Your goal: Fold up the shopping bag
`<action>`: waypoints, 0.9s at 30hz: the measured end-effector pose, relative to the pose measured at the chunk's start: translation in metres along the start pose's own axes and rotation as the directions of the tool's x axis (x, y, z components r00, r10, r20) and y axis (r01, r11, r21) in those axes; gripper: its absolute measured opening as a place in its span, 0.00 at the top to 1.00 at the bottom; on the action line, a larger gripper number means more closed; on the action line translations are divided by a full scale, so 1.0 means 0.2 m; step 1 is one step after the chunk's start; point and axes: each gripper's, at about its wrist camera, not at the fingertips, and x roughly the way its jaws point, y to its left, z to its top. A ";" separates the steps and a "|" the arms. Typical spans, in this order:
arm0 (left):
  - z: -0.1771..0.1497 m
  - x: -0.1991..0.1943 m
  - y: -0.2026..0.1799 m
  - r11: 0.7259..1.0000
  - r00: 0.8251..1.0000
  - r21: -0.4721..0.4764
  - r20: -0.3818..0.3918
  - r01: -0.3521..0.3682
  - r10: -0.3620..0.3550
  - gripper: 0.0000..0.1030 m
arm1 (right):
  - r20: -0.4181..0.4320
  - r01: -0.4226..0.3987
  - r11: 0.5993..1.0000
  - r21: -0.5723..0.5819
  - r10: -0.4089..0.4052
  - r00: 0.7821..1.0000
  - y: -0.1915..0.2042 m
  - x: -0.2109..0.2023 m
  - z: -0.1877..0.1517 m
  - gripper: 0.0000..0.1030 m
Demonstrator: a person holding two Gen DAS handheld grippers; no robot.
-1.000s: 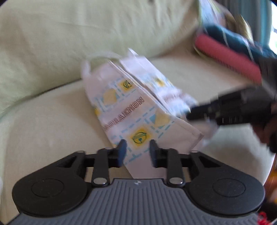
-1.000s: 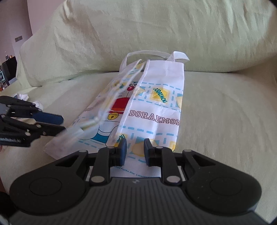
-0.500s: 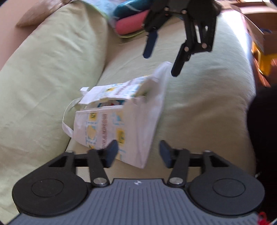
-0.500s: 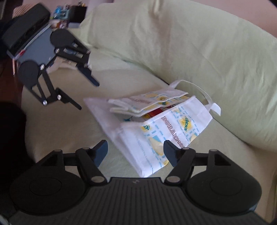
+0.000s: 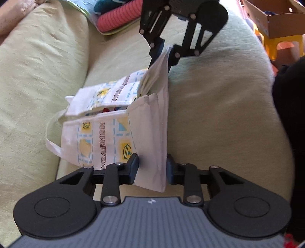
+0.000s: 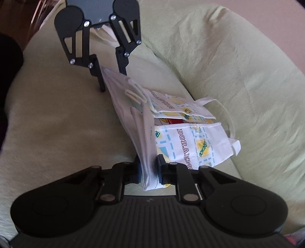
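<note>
A white Doraemon shopping bag [image 5: 106, 133] with yellow and blue print lies on a pale green sofa seat [image 5: 219, 114], its sides folded in, handles toward the backrest. Its bottom edge stands up between my grippers. My left gripper [image 5: 152, 167] straddles one bottom corner with the jaws a little apart, cloth between them. My right gripper [image 6: 149, 169] is shut on the other bottom corner of the bag [image 6: 190, 141]. Each gripper shows in the other's view, the right one [image 5: 164, 51] and the left one [image 6: 110, 76], both at the bag's raised edge.
The sofa backrest cushion [image 5: 38, 57] runs along the bag's handle side. Folded pink and blue cloth [image 5: 118, 17] lies at the far end of the seat. A cardboard box [image 5: 276, 17] and a yellow stool [image 5: 274, 43] stand beyond the sofa edge.
Both grippers came down onto the bag's bottom edge, one at each corner. The right jaws closed on the cloth and the left jaws narrowed around it. The bottom edge is lifted upright.
</note>
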 end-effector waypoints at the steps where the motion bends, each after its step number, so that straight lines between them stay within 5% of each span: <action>1: 0.01 -0.06 -0.02 0.999 0.999 -0.003 -0.003 0.052 -0.052 0.66 | -0.001 -0.051 0.998 0.041 0.051 0.999 -0.01 -0.05 0.02 0.87; 4: 0.04 -0.30 -0.12 0.972 0.972 -0.010 0.010 0.236 -0.236 0.66 | 0.012 -0.249 0.946 0.207 0.252 0.968 -0.01 -0.20 0.07 0.87; 9: 0.04 -0.46 -0.21 0.902 0.902 -0.026 0.050 0.431 -0.430 0.63 | 0.089 -0.495 0.685 0.535 0.537 0.839 -0.04 -0.24 -0.02 0.86; 14: 0.04 -0.29 -0.13 0.865 0.864 -0.033 -0.027 0.501 -0.502 0.67 | 0.102 -0.492 0.488 0.721 0.627 0.772 -0.14 -0.08 -0.12 0.86; 23: -0.01 -0.05 0.11 0.794 0.798 -0.124 -0.029 0.595 -0.602 0.72 | 0.112 -0.416 0.286 0.863 0.696 0.710 -0.23 0.13 -0.28 0.85; 26: -0.05 -0.07 0.15 0.787 0.800 -0.168 0.016 0.593 -0.599 0.72 | 0.097 -0.379 0.252 0.890 0.709 0.699 -0.25 0.17 -0.28 0.86; 27: -0.07 -0.09 0.15 0.800 0.816 -0.183 0.028 0.572 -0.577 0.71 | 0.087 -0.358 0.239 0.903 0.712 0.696 -0.26 0.18 -0.27 0.86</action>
